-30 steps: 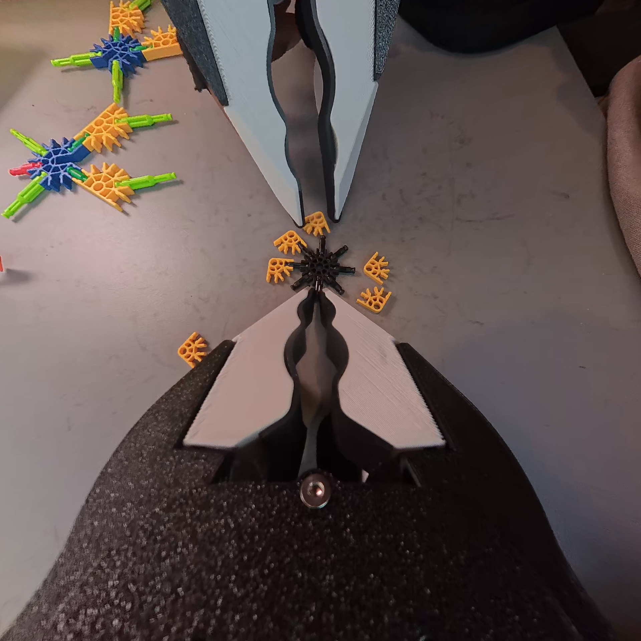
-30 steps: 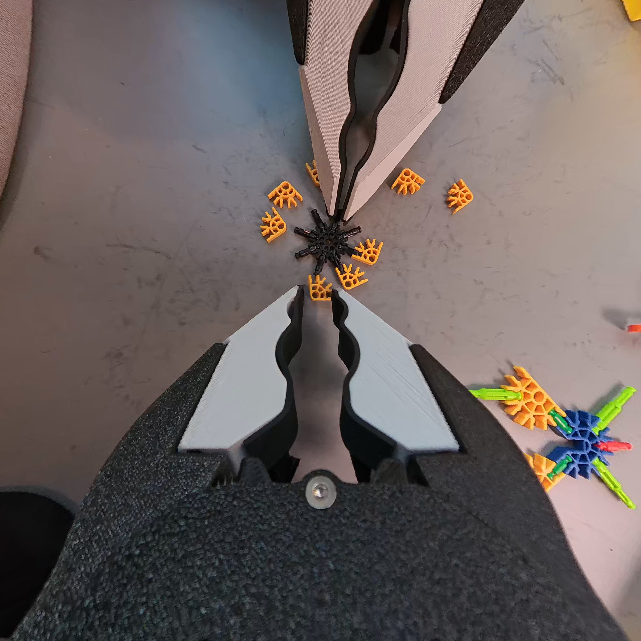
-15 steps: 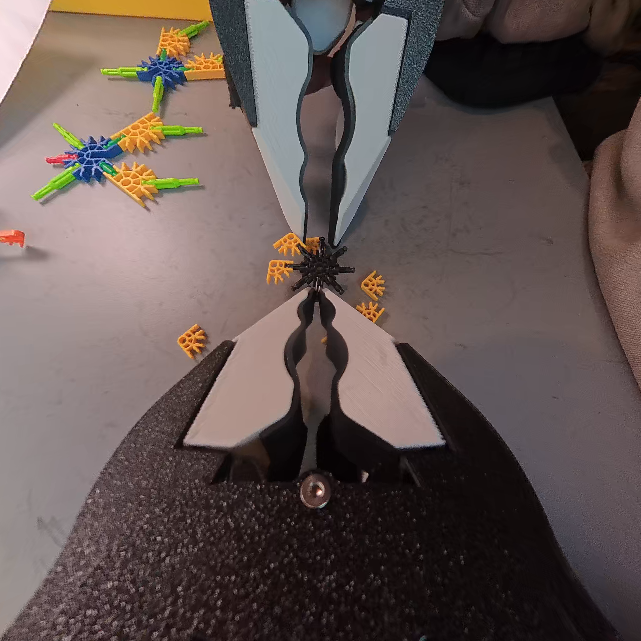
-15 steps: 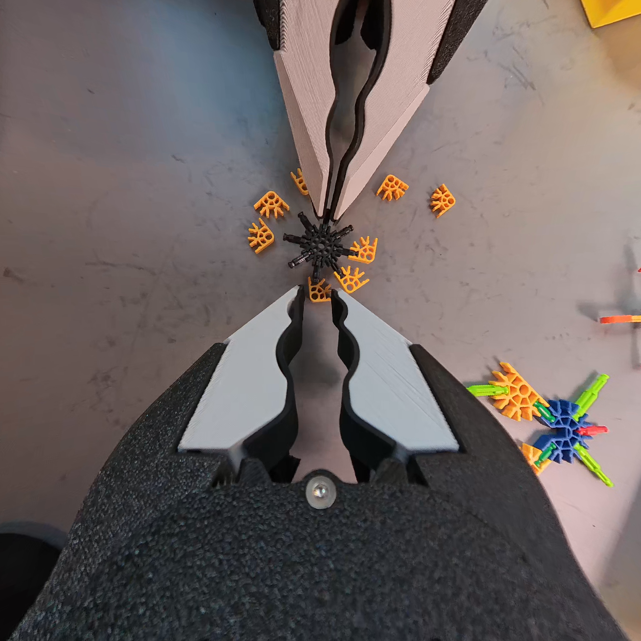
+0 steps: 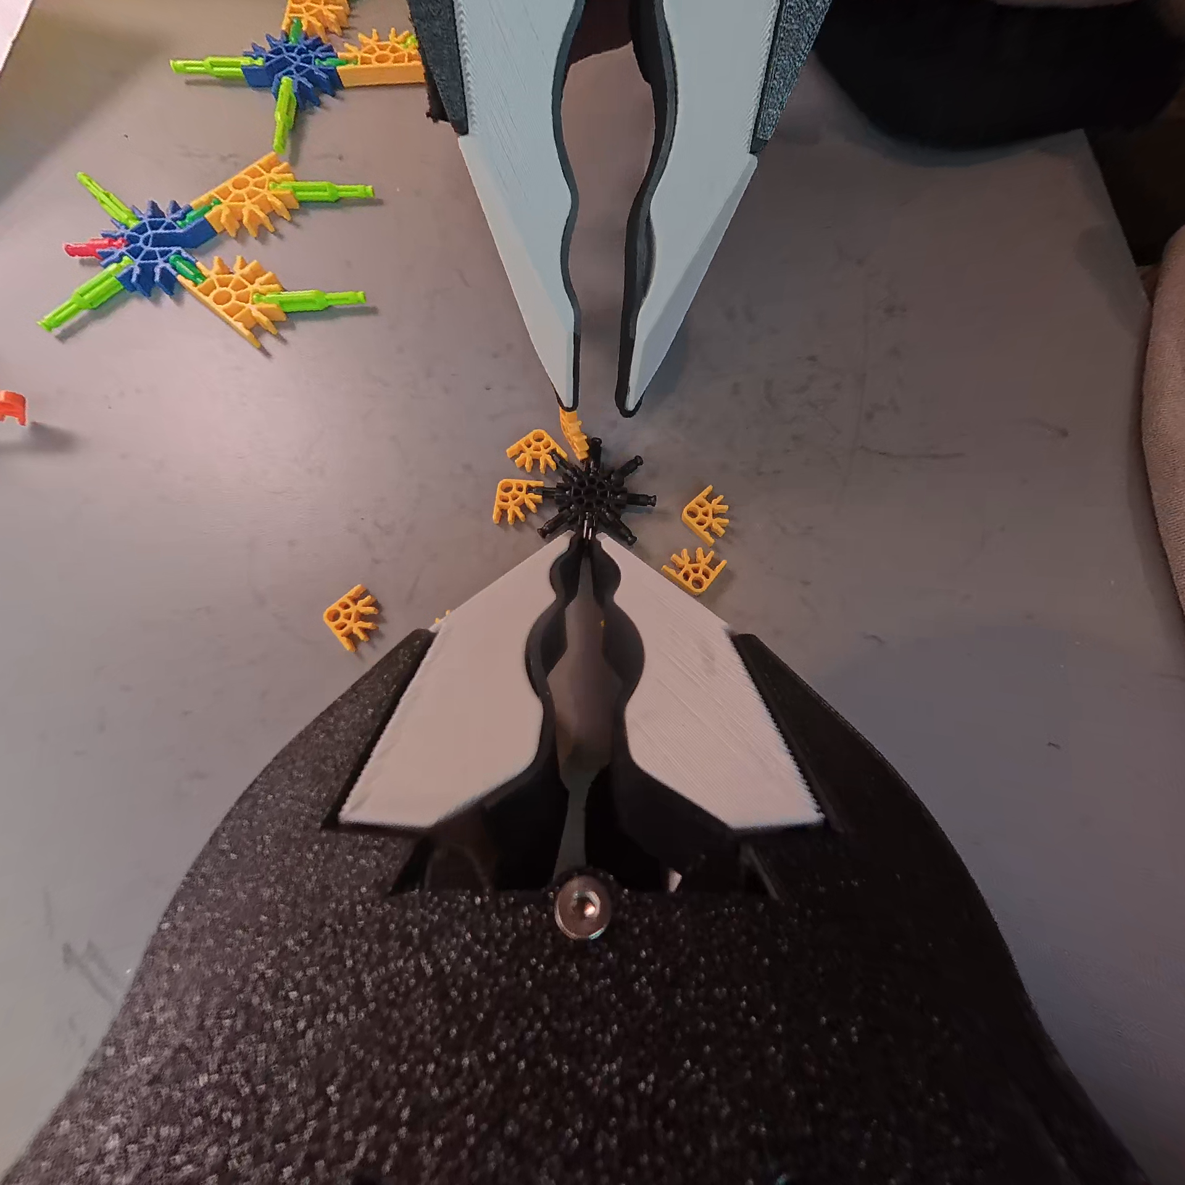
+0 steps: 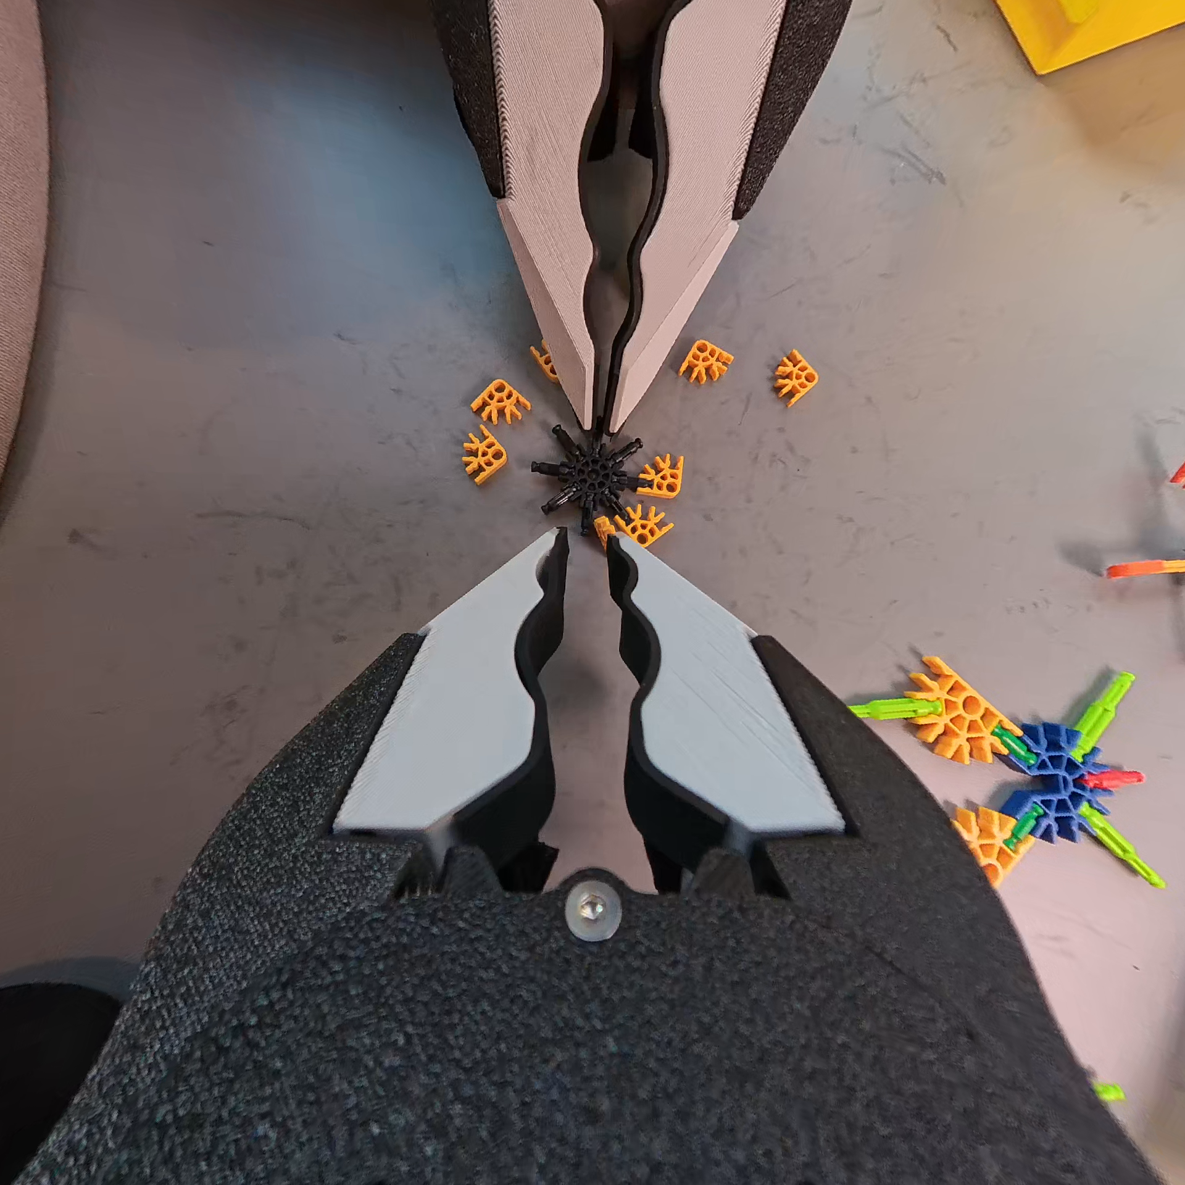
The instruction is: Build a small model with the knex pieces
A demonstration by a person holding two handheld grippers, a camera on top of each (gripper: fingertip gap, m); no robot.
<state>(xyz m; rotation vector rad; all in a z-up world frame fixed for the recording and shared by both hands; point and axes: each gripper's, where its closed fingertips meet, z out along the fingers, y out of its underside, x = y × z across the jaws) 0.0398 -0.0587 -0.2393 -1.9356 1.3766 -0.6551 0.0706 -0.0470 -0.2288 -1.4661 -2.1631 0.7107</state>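
Observation:
A black hub with several thin spokes [image 5: 587,497] lies on the grey table [image 5: 898,449]. My left gripper [image 5: 585,545] is shut on its near spoke; in the right wrist view [image 6: 599,426] it enters from the top. My right gripper [image 6: 587,542] is open, its tips just short of the black hub [image 6: 588,478]. A small orange connector [image 6: 603,529] stands tilted on edge against its right fingertip, beside a spoke. In the left wrist view the right gripper [image 5: 599,407] comes from the top, with that orange connector [image 5: 572,433] under one tip.
Several loose orange connectors lie around the hub [image 5: 705,513] [image 5: 351,615] [image 6: 500,401] [image 6: 795,377]. Blue-hub assemblies with orange fans and green rods lie at the far left [image 5: 154,247] [image 6: 1058,782]. A yellow box corner [image 6: 1103,25] and an orange-red rod [image 6: 1148,567] are nearby. About 4 cm separates my left fingertips from my right. My left tips are roughly 7 cm from the hub [image 5: 351,615]. Seen from the right wrist view [image 6: 792,379] as well.
The orange connector lay flat between my right gripper's tips; now it is tilted on edge at a spoke of the hub. My left gripper has kept its hold on the hub.

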